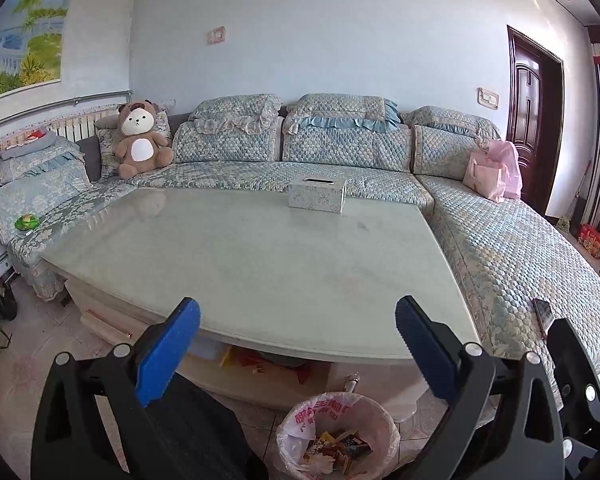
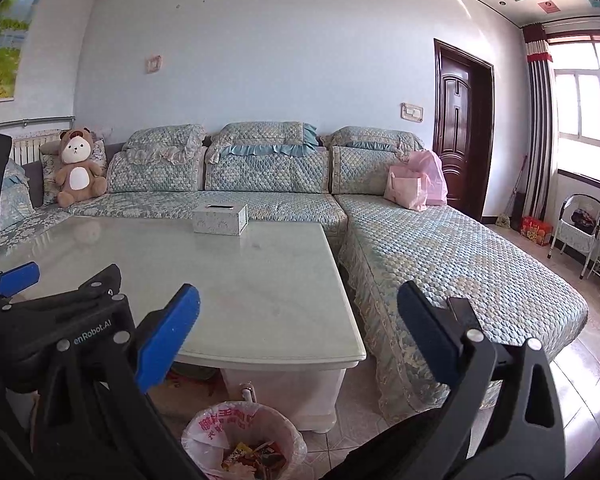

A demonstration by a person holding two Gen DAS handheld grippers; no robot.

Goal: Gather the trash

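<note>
A trash bin (image 1: 336, 436) lined with a pink-white plastic bag stands on the floor before the table and holds several colourful wrappers; it also shows in the right wrist view (image 2: 244, 440). My left gripper (image 1: 298, 352) is open and empty, held above the bin at the table's front edge. My right gripper (image 2: 298, 344) is open and empty, above and right of the bin. The left gripper's body (image 2: 52, 320) shows at the left of the right wrist view. A green wrapper-like item (image 1: 27, 222) lies on the sofa's left arm.
A pale glass-topped coffee table (image 1: 240, 264) carries a tissue box (image 1: 317, 196). An L-shaped quilted sofa (image 1: 500, 248) holds a teddy bear (image 1: 140, 140), pink bags (image 1: 492, 176) and a phone (image 1: 542, 314). Items sit on the shelf under the table (image 1: 268, 364).
</note>
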